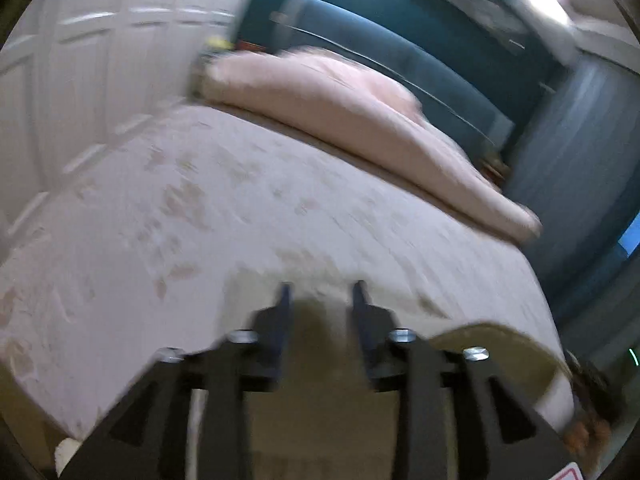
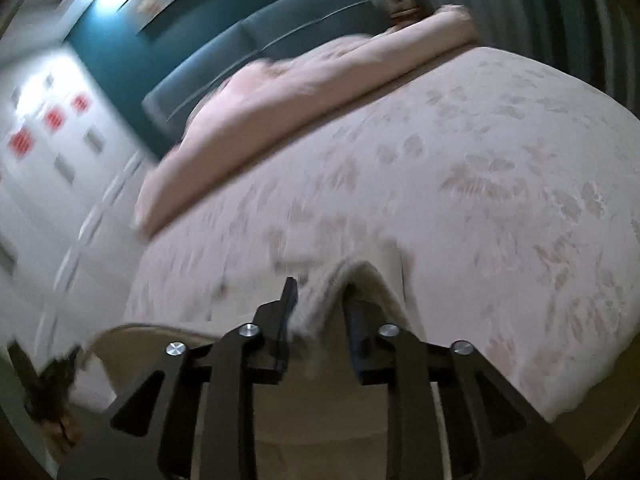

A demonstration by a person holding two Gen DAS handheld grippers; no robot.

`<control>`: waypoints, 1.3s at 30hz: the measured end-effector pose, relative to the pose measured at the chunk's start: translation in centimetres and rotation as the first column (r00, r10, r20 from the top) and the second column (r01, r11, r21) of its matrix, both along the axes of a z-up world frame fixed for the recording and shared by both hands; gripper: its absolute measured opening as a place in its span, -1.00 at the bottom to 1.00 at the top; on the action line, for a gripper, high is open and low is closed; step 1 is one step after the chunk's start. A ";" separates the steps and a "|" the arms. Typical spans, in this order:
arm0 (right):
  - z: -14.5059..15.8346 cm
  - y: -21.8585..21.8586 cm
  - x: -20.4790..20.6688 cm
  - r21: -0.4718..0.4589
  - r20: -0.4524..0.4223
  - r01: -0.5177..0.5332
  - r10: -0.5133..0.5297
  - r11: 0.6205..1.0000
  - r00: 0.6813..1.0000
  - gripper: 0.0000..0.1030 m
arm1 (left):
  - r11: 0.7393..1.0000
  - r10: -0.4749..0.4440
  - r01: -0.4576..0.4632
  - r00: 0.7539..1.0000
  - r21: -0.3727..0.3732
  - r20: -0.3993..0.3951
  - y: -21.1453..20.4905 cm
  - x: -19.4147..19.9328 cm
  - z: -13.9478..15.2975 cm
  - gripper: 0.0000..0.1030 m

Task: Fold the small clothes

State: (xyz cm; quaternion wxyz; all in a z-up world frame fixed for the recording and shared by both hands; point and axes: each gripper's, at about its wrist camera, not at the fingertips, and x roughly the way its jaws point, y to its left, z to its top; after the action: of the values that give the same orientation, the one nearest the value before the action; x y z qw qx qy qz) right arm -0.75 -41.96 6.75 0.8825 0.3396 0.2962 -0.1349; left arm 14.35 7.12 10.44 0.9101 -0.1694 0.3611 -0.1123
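Observation:
A small beige garment [image 1: 496, 340] lies under my left gripper [image 1: 322, 292] at the near edge of the bed. The two dark fingers stand apart and nothing is pressed between the pads; only the garment's shaded surface shows in the gap. In the right wrist view the same pale garment [image 2: 360, 280] rises in a peaked fold between the fingers of my right gripper [image 2: 320, 296]. It partly hides the right finger. The jaws stand apart and the fold looks loose between them. Both views are motion-blurred.
The bed carries a cream bedspread with a leaf pattern [image 1: 240, 200] [image 2: 500, 160]. A folded pink blanket [image 1: 340, 108] [image 2: 280, 92] lies across its far end before a teal headboard [image 2: 248, 40]. White wardrobe doors [image 1: 80, 80] stand at one side and grey curtains [image 1: 568, 140] at the other.

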 end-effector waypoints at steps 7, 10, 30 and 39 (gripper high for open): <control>-2.6 1.1 -4.3 -0.021 0.026 0.087 -0.086 0.996 0.996 0.61 | 0.990 0.133 -0.136 0.989 -0.041 -0.066 3.3 -2.7 -2.9 0.72; -8.7 1.6 -5.5 0.011 -0.163 0.072 -0.069 0.997 0.984 0.61 | 0.988 0.152 -0.155 0.961 0.002 -0.231 4.2 -4.5 -8.7 0.72; -16.4 2.0 1.0 0.335 -0.277 0.066 0.031 0.940 0.960 -0.81 | 0.979 0.049 -0.125 0.913 -0.162 -0.406 4.1 -1.7 -16.1 -0.72; -14.2 3.1 -8.5 0.319 -0.339 0.005 0.109 0.948 0.934 -0.93 | 0.998 0.037 -0.062 0.864 -0.033 -0.502 8.3 -13.2 -15.0 -1.00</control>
State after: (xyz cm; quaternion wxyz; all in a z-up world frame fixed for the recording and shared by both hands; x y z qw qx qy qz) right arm -9.24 -38.84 -7.46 0.7529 0.4380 0.4761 -0.1208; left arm 1.17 15.44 -4.60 0.7834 -0.2237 0.5778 -0.0497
